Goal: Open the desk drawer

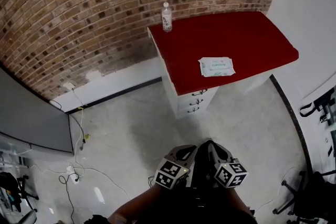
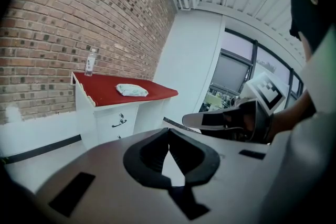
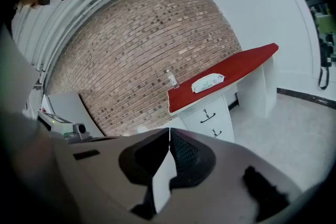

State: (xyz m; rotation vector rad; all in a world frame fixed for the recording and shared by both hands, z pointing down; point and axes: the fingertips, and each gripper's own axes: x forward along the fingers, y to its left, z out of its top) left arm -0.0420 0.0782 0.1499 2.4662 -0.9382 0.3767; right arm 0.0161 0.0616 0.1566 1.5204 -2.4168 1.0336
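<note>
The desk [image 1: 247, 34] has a red top and a white drawer unit [image 1: 195, 101] under its near left corner. The drawers carry small dark handles [image 1: 198, 93] and all look closed. Both grippers hang low at the bottom of the head view, well short of the desk. My left gripper [image 1: 184, 152] and right gripper [image 1: 212, 147] sit side by side. In the left gripper view the jaws [image 2: 169, 131] meet with nothing between them, and the drawer handle [image 2: 119, 123] lies far ahead. In the right gripper view the jaws [image 3: 169, 131] also meet empty, facing the drawers [image 3: 208, 115].
A clear water bottle [image 1: 167, 17] stands at the desk's back left corner and a pack of wipes [image 1: 216, 66] lies near its front edge. A brick wall [image 1: 94, 8] runs behind. Cables [image 1: 79, 134] trail over the pale floor at left; chair legs [image 1: 294, 191] stand at right.
</note>
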